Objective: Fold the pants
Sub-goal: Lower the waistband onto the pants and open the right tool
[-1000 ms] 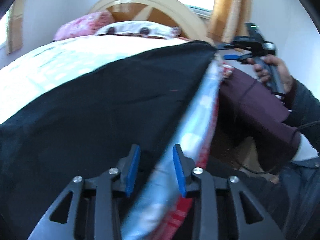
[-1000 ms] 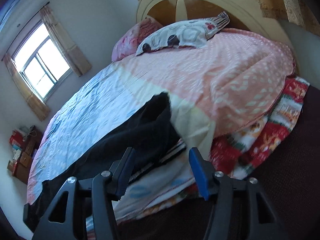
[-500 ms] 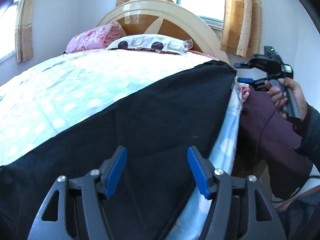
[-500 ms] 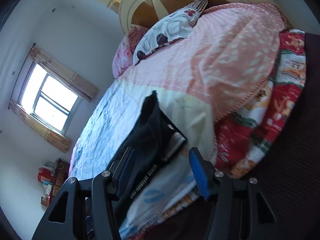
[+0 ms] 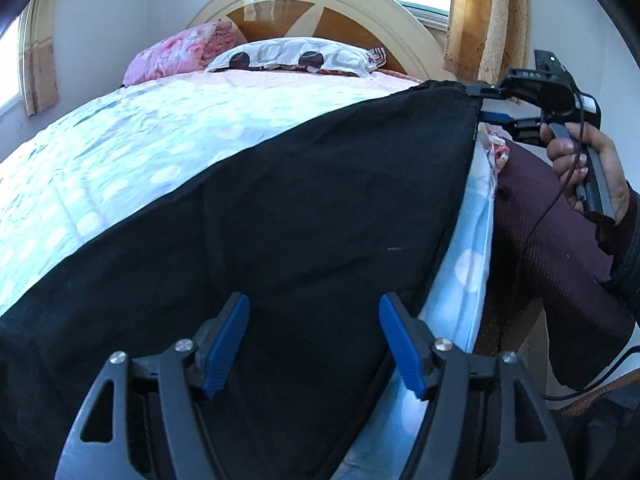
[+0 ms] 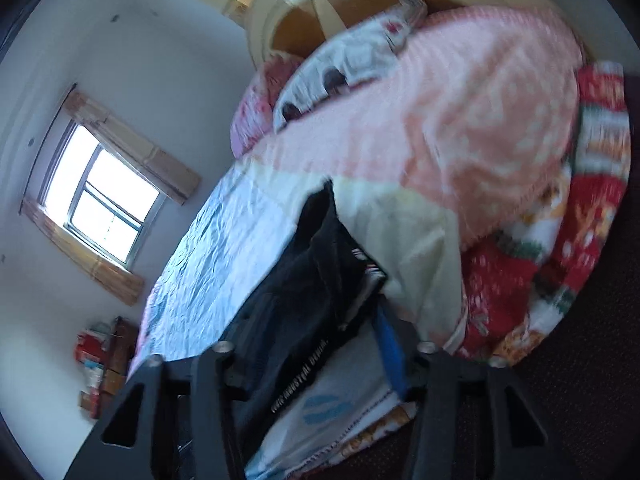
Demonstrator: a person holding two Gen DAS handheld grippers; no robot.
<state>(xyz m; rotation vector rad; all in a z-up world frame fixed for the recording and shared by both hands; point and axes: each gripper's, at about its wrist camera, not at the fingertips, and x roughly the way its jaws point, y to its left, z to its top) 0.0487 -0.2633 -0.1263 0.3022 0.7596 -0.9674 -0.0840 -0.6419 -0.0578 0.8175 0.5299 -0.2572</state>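
Black pants (image 5: 300, 200) lie spread flat across the light blue bedcover (image 5: 120, 152). My left gripper (image 5: 314, 340) hovers over their near part, jaws still opening, nothing between the blue pads (image 5: 226, 344). At the far right corner a hand (image 5: 576, 168) holds my right gripper (image 5: 486, 104) at the waistband corner. In the blurred right wrist view the pants' waistband (image 6: 304, 300) runs between the fingers of my right gripper (image 6: 320, 320). Its jaws are closing around the cloth. One blue pad (image 6: 390, 344) shows; the other is hidden by fabric.
Two pillows (image 5: 296, 56) and a round wooden headboard (image 5: 320, 12) stand at the far end. A red patterned blanket (image 6: 560, 272) hangs off the bed's right side. A dark maroon cloth (image 5: 552, 248) lies beside it. A window (image 6: 104, 212) and stacked boxes (image 6: 96, 368) are at left.
My left gripper opened wide and shifted from the bed's edge to above the pants. My right gripper rolled and its fingers narrowed around the waistband.
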